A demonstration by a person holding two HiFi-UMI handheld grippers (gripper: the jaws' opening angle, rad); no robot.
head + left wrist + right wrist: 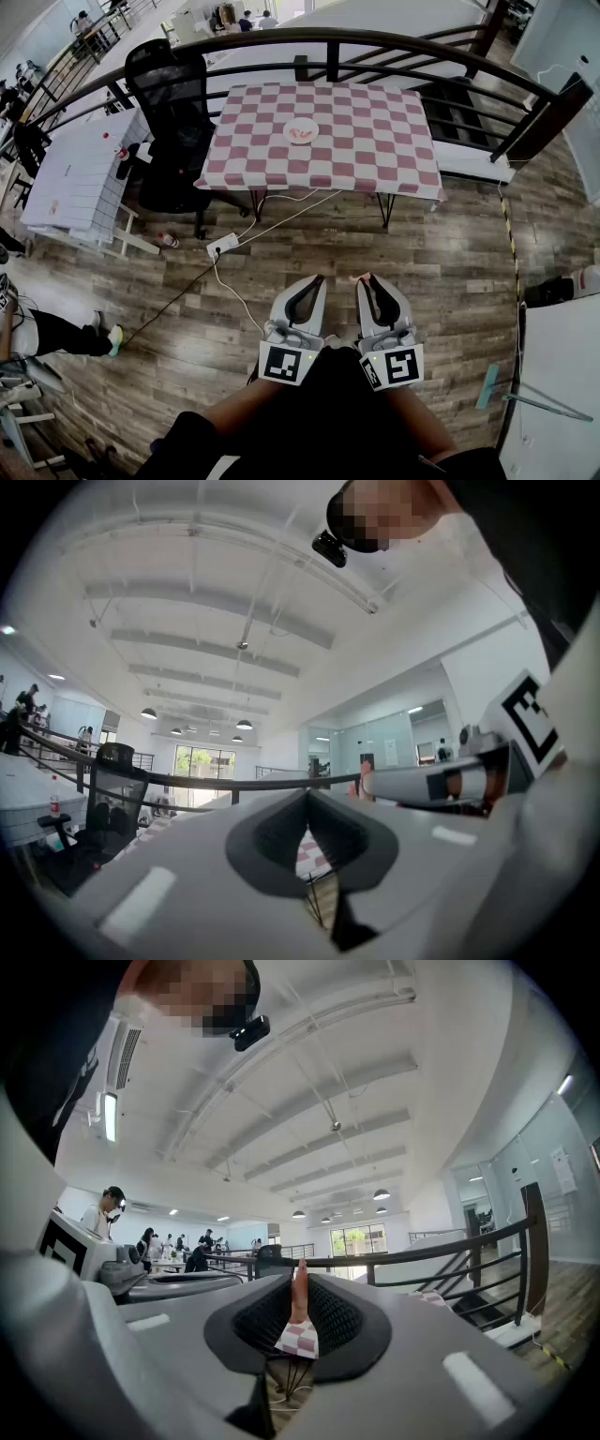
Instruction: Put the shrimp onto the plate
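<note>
Stands well short of the table (375,150), with the left gripper (317,279) and right gripper (367,277) held side by side low against the body, tips aimed at the table. Clamps the right gripper's jaws on a thin pink shrimp (298,1290), pinched upright at the very tips and poking out beyond them; touches nothing else. Carries the left gripper pressed closed at the tips, with nothing between. Faces a broad stretch of bare wooden floor (441,272) on the way to the table, widest toward the table's right end. Meets a white power strip (222,246) and its cable (281,216) on the floor just before the table's near left corner. Shows the checked cloth hanging over the table's near edge, legs visible beneath. Has the plate (289,132) near the table's middle, pink marks on it too small to tell. Has a black chair (169,94) just beside the table's left end, a white desk (80,173) further left, and a dark curved railing (328,37) close behind the table's far edge.
</note>
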